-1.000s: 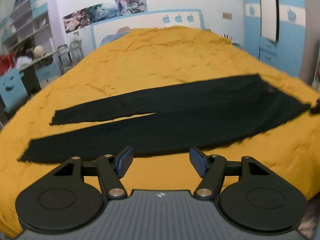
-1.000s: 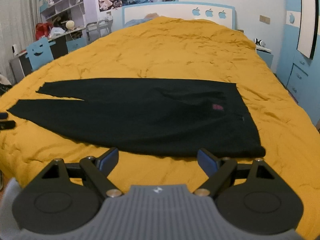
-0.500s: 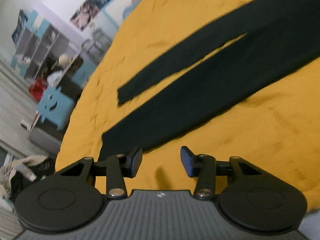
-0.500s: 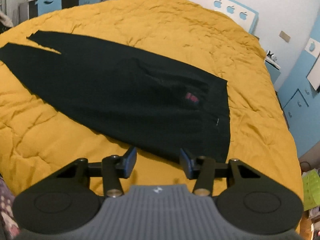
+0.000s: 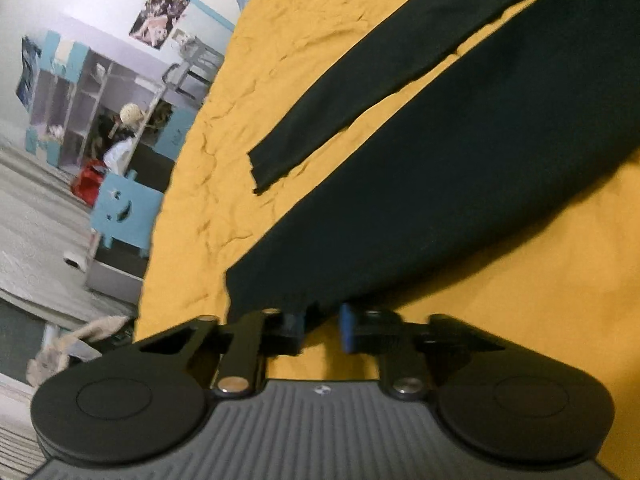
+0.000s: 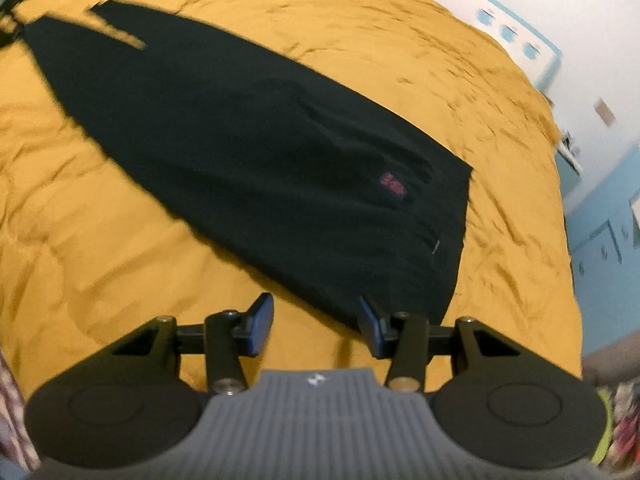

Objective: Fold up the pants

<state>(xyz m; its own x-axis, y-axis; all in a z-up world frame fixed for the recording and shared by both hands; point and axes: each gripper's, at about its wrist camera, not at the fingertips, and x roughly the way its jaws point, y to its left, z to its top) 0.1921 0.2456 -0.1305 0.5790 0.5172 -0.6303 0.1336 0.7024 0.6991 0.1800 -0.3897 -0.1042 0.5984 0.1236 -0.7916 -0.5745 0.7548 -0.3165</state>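
Black pants [image 5: 460, 184] lie flat on the yellow bed cover [image 5: 520, 300], their two legs spread apart. My left gripper [image 5: 320, 328] is down at the cuff of the near leg. Its jaws are closing, a narrow gap still shows, and the cuff's hem reaches just to the fingertips. In the right wrist view the pants [image 6: 260, 152] show a small red logo [image 6: 394, 184] near the waistband [image 6: 460, 220]. My right gripper [image 6: 316, 326] stands half open at the near waistband corner. Its right finger [image 6: 370, 328] overlaps the cloth's edge, and yellow cover [image 6: 100, 260] shows between the fingers.
The bed's left edge drops to the floor beside a blue chair with a smiling face [image 5: 124, 208] and cluttered shelves [image 5: 80, 100]. A blue wardrobe [image 6: 608, 240] stands to the right of the bed, and the headboard [image 6: 516, 32] is at the far end.
My left gripper swung left and down to the near leg's cuff, rolling, and its jaws narrowed. My right gripper dropped to the waistband corner and went from wide to half open, then held.
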